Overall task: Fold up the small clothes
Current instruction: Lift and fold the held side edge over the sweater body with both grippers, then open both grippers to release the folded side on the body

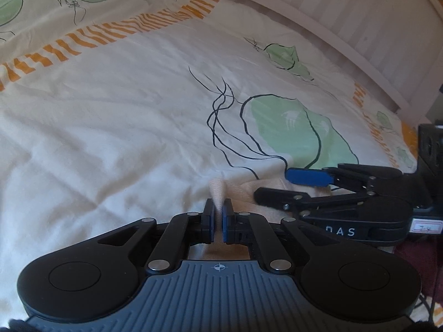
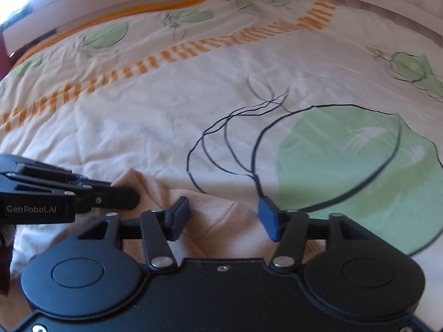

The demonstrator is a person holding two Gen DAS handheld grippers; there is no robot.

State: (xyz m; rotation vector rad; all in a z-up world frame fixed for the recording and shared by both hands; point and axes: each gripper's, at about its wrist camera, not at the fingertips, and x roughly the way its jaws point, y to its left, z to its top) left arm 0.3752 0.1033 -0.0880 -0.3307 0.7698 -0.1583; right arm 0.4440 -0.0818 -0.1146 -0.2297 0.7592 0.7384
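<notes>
A small peach-beige garment [image 2: 221, 218] lies on the bed cover near the front edge. My left gripper [image 1: 218, 210] is shut on a pinched fold of the garment [image 1: 218, 191], which sticks up between its blue pads. In the right wrist view the left gripper [image 2: 133, 196] comes in from the left onto the garment's left corner. My right gripper [image 2: 224, 215] is open, its fingers straddling the garment just above it. In the left wrist view the right gripper [image 1: 274, 185] is at the right, open over the garment.
The bed cover [image 1: 124, 124] is white with green leaf prints and orange striped bands. A pale headboard or bed frame [image 1: 360, 27] runs along the far right. A dark red rug [image 1: 420, 262] shows at the bed's edge.
</notes>
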